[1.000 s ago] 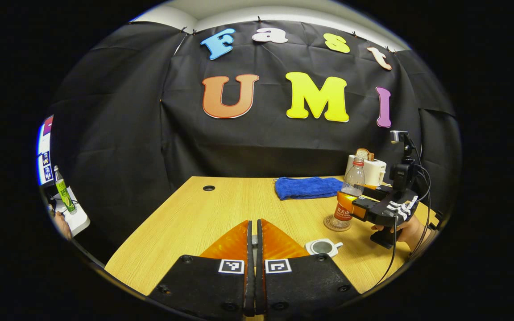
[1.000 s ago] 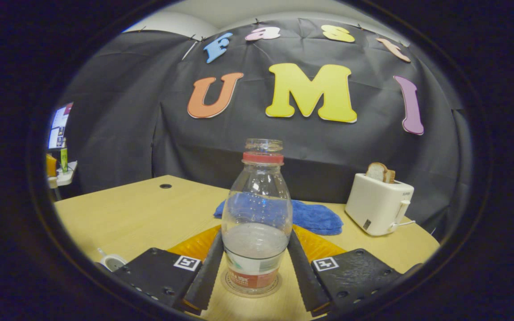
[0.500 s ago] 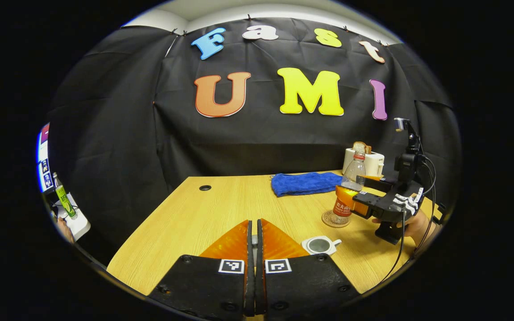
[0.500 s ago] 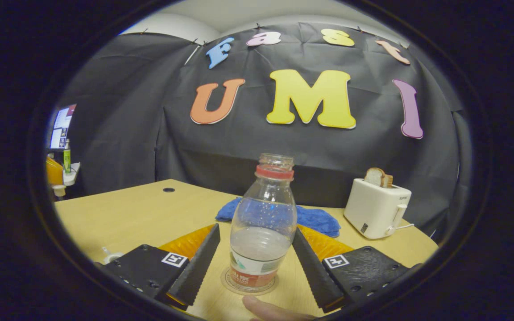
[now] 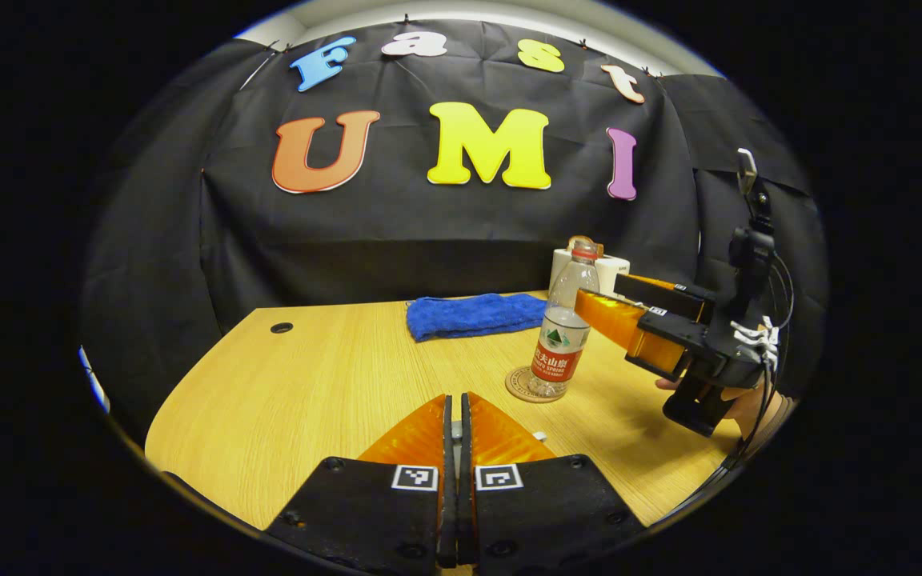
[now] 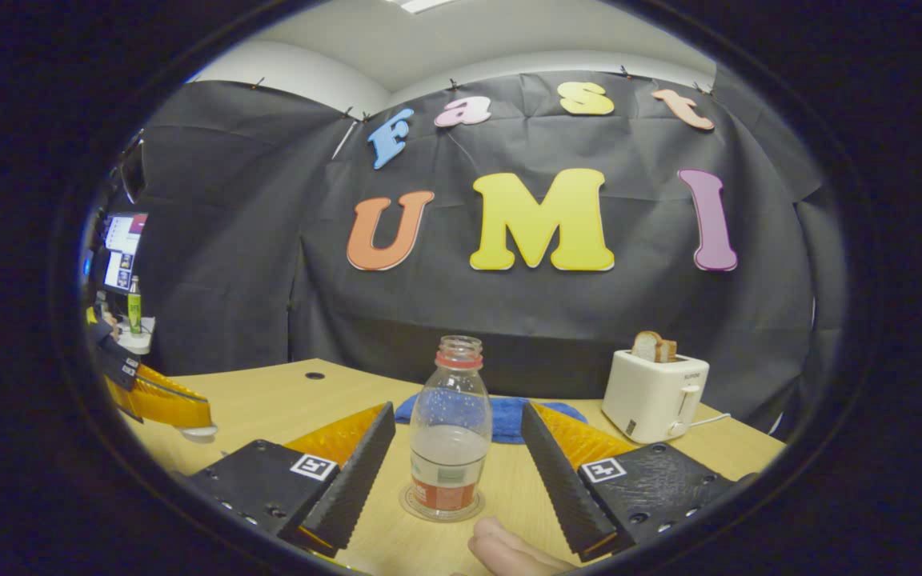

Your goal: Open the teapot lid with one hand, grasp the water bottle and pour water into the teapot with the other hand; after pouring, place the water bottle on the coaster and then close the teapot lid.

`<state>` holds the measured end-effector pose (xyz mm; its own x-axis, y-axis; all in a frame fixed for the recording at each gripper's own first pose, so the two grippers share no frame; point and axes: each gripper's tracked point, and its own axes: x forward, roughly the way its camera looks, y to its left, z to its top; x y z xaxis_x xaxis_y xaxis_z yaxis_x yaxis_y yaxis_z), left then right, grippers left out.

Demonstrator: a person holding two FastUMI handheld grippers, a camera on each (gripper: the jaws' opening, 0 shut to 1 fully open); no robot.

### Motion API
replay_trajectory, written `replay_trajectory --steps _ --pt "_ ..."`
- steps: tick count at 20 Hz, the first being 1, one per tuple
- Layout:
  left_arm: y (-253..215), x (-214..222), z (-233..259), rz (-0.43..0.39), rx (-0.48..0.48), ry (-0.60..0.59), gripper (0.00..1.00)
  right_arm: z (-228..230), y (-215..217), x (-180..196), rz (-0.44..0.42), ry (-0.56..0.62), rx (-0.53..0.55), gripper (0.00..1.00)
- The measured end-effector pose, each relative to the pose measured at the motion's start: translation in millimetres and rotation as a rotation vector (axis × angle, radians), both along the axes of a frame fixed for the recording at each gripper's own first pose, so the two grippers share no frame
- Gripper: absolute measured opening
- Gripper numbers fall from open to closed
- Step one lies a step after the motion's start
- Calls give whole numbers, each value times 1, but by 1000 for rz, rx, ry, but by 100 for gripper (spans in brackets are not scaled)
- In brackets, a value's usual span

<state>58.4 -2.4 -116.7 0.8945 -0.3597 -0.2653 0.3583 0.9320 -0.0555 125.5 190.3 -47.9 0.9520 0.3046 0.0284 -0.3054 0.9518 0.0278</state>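
Upright on its coaster (image 6: 441, 506), the water bottle (image 6: 450, 428) stands uncapped between the right gripper (image 6: 458, 456)'s wide-apart fingers, untouched. We judge it light, thin-walled, about a third full and prone to buckle; we would grip the labelled lower body. Left gripper (image 5: 453, 424): jaws together, whether on something we cannot tell. Its view alone shows the right gripper (image 5: 617, 308) side-on; the right gripper view adds a fingertip (image 6: 501, 544).
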Motion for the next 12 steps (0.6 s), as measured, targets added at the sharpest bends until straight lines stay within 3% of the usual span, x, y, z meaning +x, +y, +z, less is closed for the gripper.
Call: replay_trajectory --steps 4,6,12 --pt "-36 9 -16 -29 -65 0 3 -8 -29 -16 -39 -15 26 95" --pt "-48 7 -15 -43 -46 -26 3 -6 -43 -24 -60 -31 46 95" --pt "-38 16 -21 7 -69 -55 3 1 -67 -40 -88 -69 82 95"
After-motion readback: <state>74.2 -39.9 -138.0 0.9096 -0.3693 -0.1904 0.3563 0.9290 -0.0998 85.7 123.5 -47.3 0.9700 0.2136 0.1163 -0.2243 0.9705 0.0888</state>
